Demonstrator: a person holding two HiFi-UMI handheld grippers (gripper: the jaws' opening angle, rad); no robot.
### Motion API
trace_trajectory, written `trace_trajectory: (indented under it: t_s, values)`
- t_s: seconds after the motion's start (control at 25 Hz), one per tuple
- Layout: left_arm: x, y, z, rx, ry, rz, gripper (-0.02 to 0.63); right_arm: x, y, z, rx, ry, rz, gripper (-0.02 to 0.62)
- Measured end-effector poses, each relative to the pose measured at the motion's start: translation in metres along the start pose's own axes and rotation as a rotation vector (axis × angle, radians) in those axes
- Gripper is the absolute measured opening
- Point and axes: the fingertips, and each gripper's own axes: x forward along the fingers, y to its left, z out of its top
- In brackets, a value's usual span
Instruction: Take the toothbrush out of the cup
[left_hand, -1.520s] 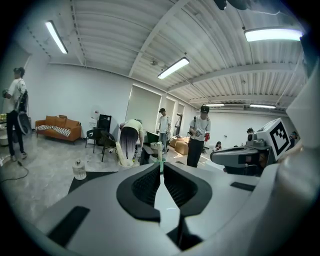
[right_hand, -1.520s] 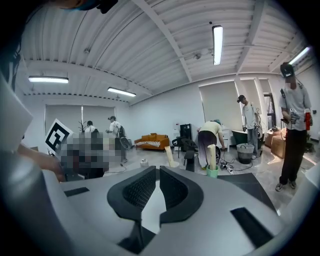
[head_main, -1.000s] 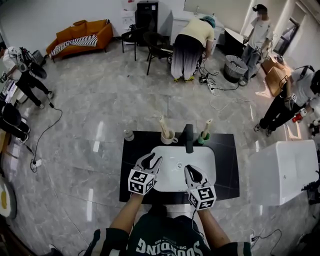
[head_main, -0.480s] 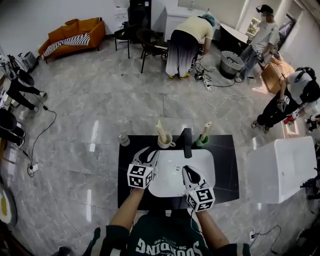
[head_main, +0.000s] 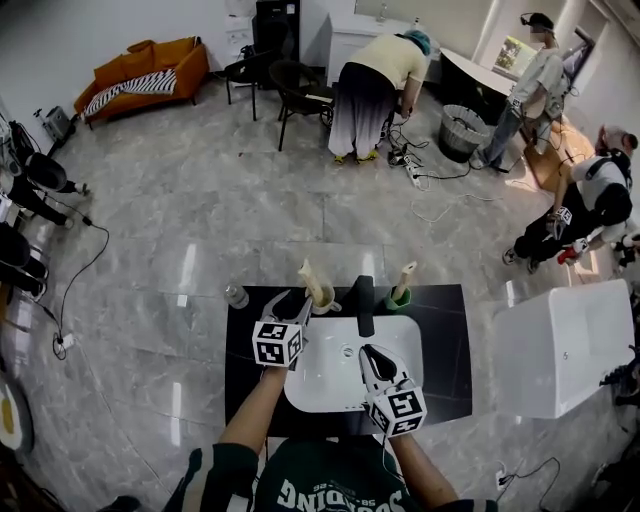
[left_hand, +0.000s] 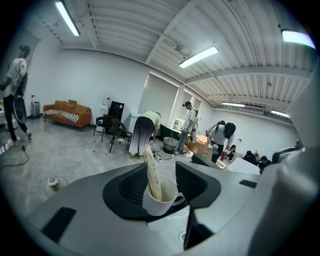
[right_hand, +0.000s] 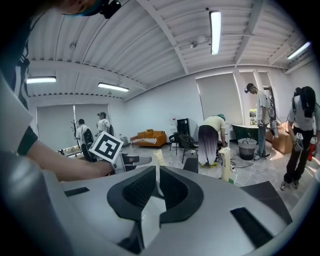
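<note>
I'm on the approach. My left tongs (head_main: 288, 300) have just been opening, and their jaws stand apart around the white ceramic mug (left_hand: 160, 200) just ahead on the black counter (head_main: 445, 340), with no contact that I can see. The cream flat-handled toothbrush (left_hand: 151, 170) stands in that mug, top tipped toward the left jaw. My right tongs (head_main: 368, 352) hang over the white basin (head_main: 330, 385), jaws nearly together on nothing. Next I'd raise the left tongs to the handle above the rim, then close.

Left gripper (head_main: 288, 305) reaching forward, jaws just opened wide, gripping nothing, right gripper (head_main: 370, 352) behind, jaws together
</note>
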Motion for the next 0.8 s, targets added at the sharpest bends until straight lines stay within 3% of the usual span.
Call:
trace_trajectory:
  t_s: [0.68, 0.8]
  values:
    - [0.071, 0.028, -0.014, -0.087, 0.07, 0.041, 0.176, -0.001, -0.055, -0.023, 0.005, 0.078, -0.055, 0.041]
    - [0.072, 0.028, -0.012, -0.073, 0.062, 0.042, 0.121, -0.002, -0.059, -0.023, 0.009, 0.077, -0.064, 0.041]
